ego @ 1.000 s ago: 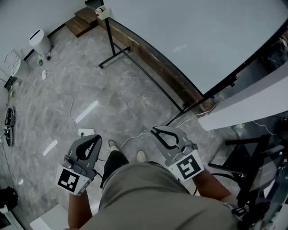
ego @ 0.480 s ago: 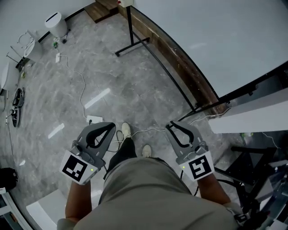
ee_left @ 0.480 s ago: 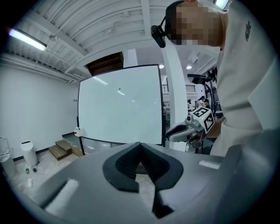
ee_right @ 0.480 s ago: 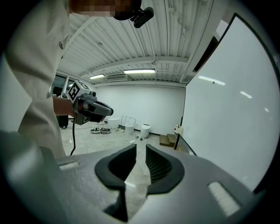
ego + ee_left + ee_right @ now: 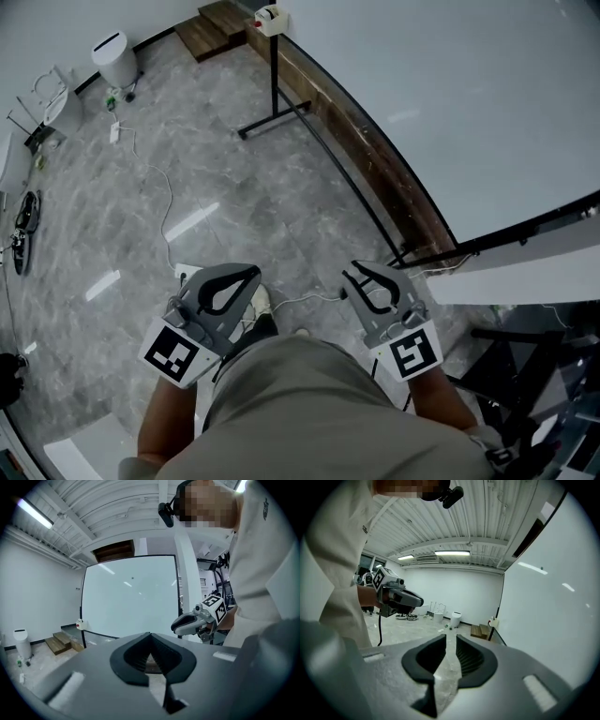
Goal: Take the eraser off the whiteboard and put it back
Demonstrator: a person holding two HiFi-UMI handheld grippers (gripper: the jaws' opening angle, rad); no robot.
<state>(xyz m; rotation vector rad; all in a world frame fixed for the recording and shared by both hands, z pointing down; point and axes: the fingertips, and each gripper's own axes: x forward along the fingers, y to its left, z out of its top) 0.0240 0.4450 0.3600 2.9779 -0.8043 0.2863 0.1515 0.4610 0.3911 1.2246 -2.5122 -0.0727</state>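
Beyond the stand foot (image 5: 274,118), eraser (image 5: 269,17) beside wooden steps (image 5: 214,26).

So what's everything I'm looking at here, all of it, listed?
whiteboard: one, white with a black frame, fills the right side
whiteboard stand: one, black, foot on the floor at top centre
eraser: one, white with a red spot (likely the eraser), at the board's far lower corner
wooden steps: one set, brown, beyond the board's far end
bin: one, white, top left
cable: one, white, trailing across the grey floor
person: one, beige top, bottom centre
left hand-held gripper: one, grey, jaws shut, empty
right hand-held gripper: one, grey, jaws just opened a crack, nothing between
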